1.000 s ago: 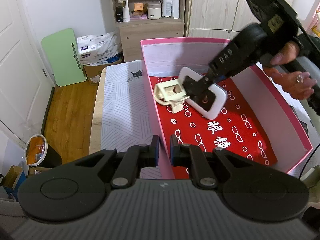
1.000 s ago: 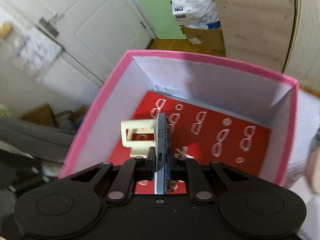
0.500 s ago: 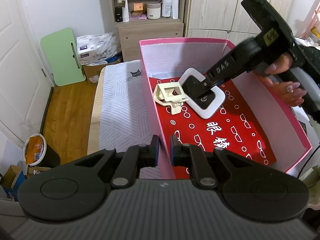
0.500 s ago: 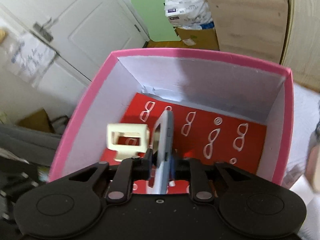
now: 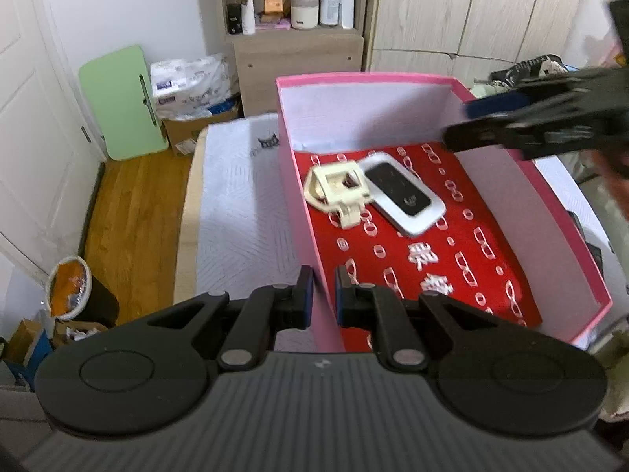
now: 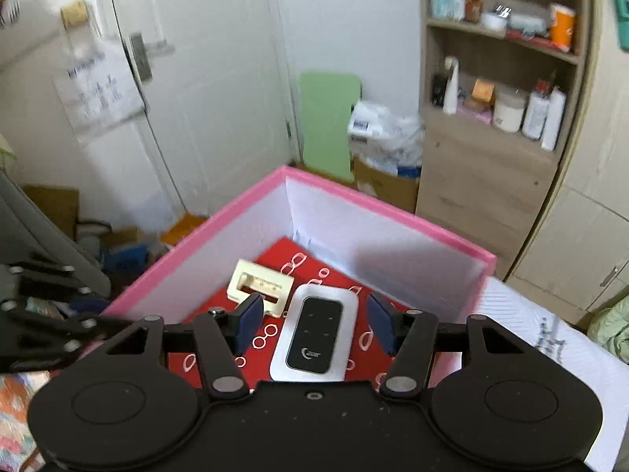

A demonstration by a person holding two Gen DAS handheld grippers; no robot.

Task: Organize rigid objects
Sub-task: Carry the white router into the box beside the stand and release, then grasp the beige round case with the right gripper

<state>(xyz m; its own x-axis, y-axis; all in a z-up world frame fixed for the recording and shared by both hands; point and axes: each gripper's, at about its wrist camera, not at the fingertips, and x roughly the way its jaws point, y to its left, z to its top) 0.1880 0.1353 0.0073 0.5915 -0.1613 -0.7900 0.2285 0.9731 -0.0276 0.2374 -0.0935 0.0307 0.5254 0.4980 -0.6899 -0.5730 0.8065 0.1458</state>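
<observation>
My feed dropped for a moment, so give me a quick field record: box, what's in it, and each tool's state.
box: pink box, open top, red patterned liner, standing on the bed
contents: white device with black face lying flat; cream plastic holder touching its left side
left tool: shut on the box's near wall
right tool: above the device, jaws have just been opening, nothing between the pads
device status: released, resting on the liner
</observation>
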